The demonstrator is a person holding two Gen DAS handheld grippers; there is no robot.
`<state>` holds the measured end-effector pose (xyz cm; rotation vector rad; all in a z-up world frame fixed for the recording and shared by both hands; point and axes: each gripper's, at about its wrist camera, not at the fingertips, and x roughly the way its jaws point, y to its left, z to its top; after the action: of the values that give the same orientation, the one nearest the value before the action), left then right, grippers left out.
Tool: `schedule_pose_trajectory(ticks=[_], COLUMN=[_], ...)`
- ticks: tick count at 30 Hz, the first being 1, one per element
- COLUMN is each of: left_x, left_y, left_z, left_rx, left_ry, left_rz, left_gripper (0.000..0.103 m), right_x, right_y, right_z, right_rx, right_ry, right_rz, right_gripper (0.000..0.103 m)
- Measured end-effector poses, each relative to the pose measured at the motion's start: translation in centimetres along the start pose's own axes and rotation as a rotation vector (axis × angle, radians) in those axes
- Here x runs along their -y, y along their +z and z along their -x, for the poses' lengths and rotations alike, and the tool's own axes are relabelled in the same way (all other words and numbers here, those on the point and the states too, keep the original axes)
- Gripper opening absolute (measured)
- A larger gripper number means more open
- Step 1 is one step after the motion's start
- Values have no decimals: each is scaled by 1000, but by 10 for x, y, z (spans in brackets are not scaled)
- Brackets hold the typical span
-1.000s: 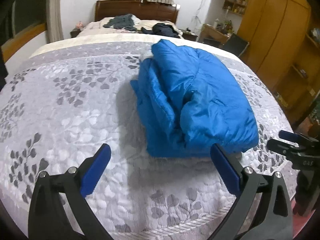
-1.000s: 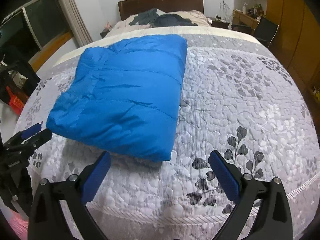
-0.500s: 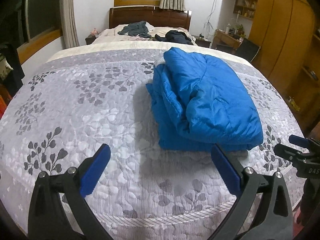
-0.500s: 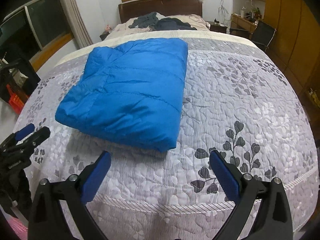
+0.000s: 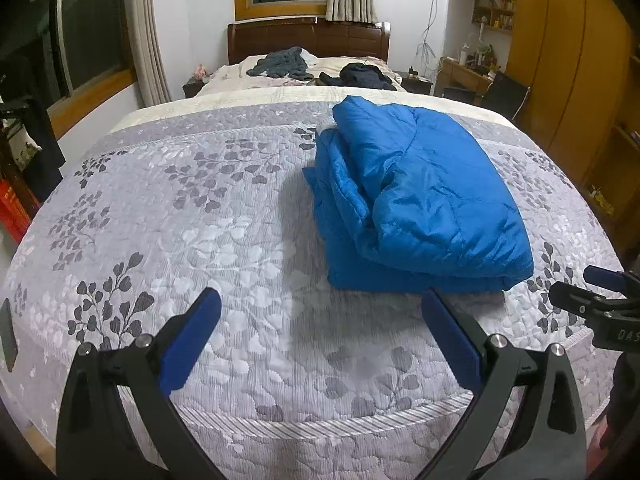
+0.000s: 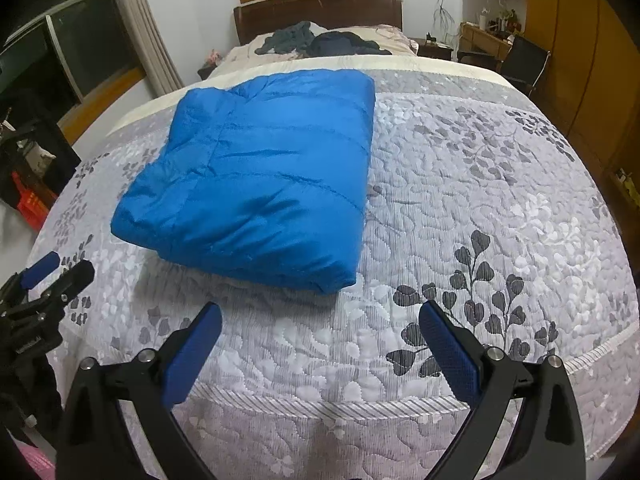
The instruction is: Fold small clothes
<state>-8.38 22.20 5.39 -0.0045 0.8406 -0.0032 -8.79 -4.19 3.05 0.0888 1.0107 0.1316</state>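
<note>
1. Here, a folded blue jacket [image 5: 420, 196] on the grey leaf-patterned bedspread [image 5: 200, 220], toward the right half of the bed as seen from the left wrist camera, up and left of centre from the right wrist camera [image 6: 256, 184].
2. Left gripper [image 5: 320, 322] wide open, holding nothing, hovering near the foot edge of the bed; jacket ahead and to its right, clear of both fingers.
3. Right gripper [image 6: 320, 330] wide open too, empty, also at the foot edge; jacket ahead and to its left, near corner just beyond the left finger [image 6: 196, 344], not touching.
4. Long axis of the bundle roughly from foot toward headboard [image 5: 308, 38]; stacked loose edges facing the left side, smooth fold facing the right.
5. Neither gripper plainly nearer; jacket between the two, a little closer to the right gripper's line by the look of it.
6. Likely done or nearly done with this piece; for any tidying, a reach forward and inward from either side.
7. Dark clothes [image 5: 320, 68] heaped well apart, up by the pillows.
8. Writing: white letters on the right gripper's body in the left wrist view, apparently "DAS", cut off at the frame edge; lettering on the left gripper in the right wrist view too small to read.
</note>
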Motion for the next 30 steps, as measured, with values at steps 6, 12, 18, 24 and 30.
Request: schedule_pose_trajectory(ticks=[6, 12, 18, 24, 30], left_x=[2, 3, 3, 3, 2], left_y=[-2, -1, -2, -2, -2], left_z=[-4, -7, -9, -11, -12], left_rx=[-12, -24, -31, -38, -38], left_ry=[12, 17, 20, 17, 17], left_rz=[-5, -6, -7, -5, -5], left_gripper=[100, 100, 100, 100, 100], right_x=[1, 0, -1, -1, 0], right_y=[0, -1, -1, 0, 1], right_z=[-3, -5, -8, -10, -12], right_rx=[-13, -21, -25, -27, -30], right_ry=[-8, -12, -13, -12, -11], right_rz=[-2, 0, 4, 7, 6], right_gripper=[99, 99, 99, 99, 99])
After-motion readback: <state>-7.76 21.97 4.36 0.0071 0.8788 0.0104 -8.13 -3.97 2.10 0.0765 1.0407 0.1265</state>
